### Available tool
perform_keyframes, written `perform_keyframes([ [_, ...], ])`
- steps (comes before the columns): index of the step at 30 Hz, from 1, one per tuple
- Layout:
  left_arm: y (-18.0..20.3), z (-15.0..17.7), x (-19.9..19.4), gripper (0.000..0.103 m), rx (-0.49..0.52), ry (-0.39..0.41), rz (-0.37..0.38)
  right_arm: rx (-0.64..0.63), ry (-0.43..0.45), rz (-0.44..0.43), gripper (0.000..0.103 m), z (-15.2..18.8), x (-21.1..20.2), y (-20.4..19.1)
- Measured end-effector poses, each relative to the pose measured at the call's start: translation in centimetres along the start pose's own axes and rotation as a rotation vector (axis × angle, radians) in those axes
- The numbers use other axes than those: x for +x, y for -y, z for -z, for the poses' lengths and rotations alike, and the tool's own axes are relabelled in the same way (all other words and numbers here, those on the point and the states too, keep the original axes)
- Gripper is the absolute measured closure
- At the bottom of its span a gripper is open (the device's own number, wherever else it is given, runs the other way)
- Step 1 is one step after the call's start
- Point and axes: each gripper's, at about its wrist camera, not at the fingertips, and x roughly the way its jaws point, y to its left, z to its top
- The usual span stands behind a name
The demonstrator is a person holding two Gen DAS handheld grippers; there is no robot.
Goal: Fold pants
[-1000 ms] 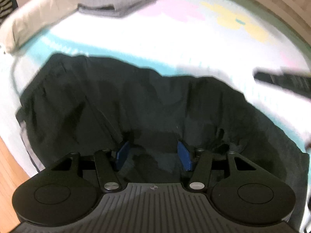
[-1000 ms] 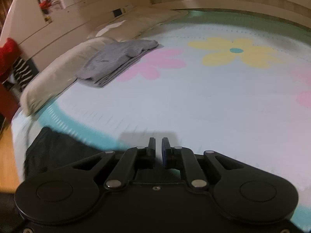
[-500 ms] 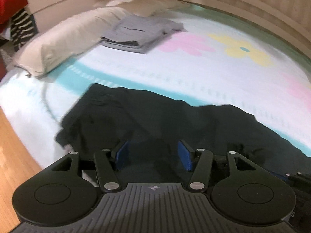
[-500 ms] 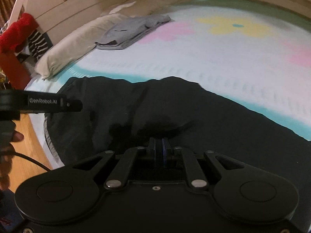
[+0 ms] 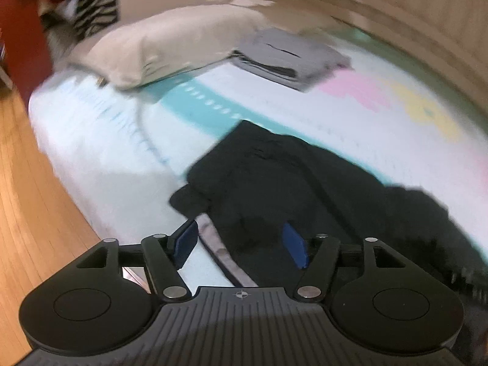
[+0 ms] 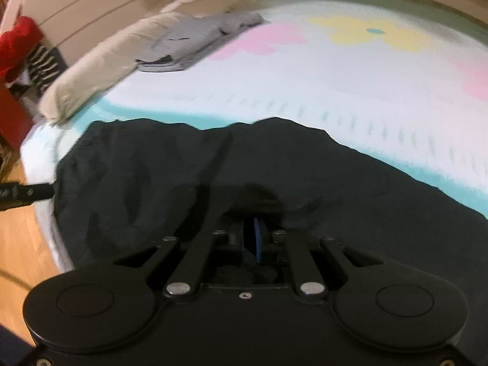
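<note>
Honestly, these black pants [image 6: 170,177] look like thin, floppy fabric, so expect them to sag and slide wherever you're not holding them. They're spread in a rumpled heap along the near edge of the bed [image 6: 350,91], on the white quilt with the teal stripe and pastel flowers, well apart from the folded grey clothes [image 5: 292,58] and the pillow [image 5: 170,42] further back.

Your right gripper [image 6: 250,239] has its jaws pinched nearly together, and dark cloth bunches up right at them, so I'd say it's got a fold of the pants. Your left gripper [image 5: 241,245] is spread wide with nothing between the blue pads [image 5: 294,244], hovering over the end of the pants nearest the bed's edge.

Light stuff like this won't fight you, but a one-layer pinch will just drag the top sheet and leave the rest behind. I'd grab at a seam or hem, where it's thicker: that pale strip [image 5: 221,256] along the edge below the left gripper looks like a decent spot. Both views are pretty blurry, so I can't tell waistband from leg.
</note>
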Motion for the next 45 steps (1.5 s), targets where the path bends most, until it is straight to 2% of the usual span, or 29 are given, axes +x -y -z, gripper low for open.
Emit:
perform_keyframes([
  [2, -1.4, -0.3, 0.3, 0.029, -0.076, -0.017, 0.066, -0.014, 0.008, -0.020, 0.055, 0.6, -1.0, -0.4],
  [4, -1.9, -0.5, 0.7, 0.020, -0.117, -0.036, 0.104, -0.043, -0.021, -0.035, 0.055, 1.2, -1.3, -0.9],
  [9, -1.7, 0.0, 2.0, 0.020, -0.117, -0.067, 0.073, -0.074, -0.048, -0.030, 0.055, 2.5, -0.7, -1.2],
  [17, -2.6, 1.2, 5.3, 0.020, -0.248, -0.158, 0.163, -0.049, -0.053, -0.046, 0.053, 2.5, -0.5, -0.9],
  [25, -2.5, 0.5, 5.9, 0.020, -0.262, -0.079, 0.196, -0.040, -0.048, -0.060, 0.053, 2.7, -0.5, -0.5],
  [29, -1.8, 0.1, 5.6, 0.020, -0.235, -0.046, 0.231, -0.043, -0.045, -0.060, 0.053, 2.8, -0.5, -0.5],
  [38, -0.1, 0.0, 6.1, 0.021, -0.215, -0.073, 0.327, -0.049, -0.040, -0.055, 0.053, 2.9, -0.6, -0.8],
  [41, 0.6, 0.0, 5.6, 0.030, -0.191, -0.054, 0.308, -0.050, -0.039, -0.055, 0.052, 2.9, -0.6, -0.8],
  [43, 1.2, -0.1, 5.6, 0.068, -0.167, -0.057, 0.252, -0.049, -0.039, -0.056, 0.052, 2.9, -0.6, -0.8],
  [45, 1.6, -0.1, 5.7, 0.084, -0.156, -0.072, 0.184, -0.043, -0.040, -0.058, 0.052, 2.9, -0.7, -0.7],
])
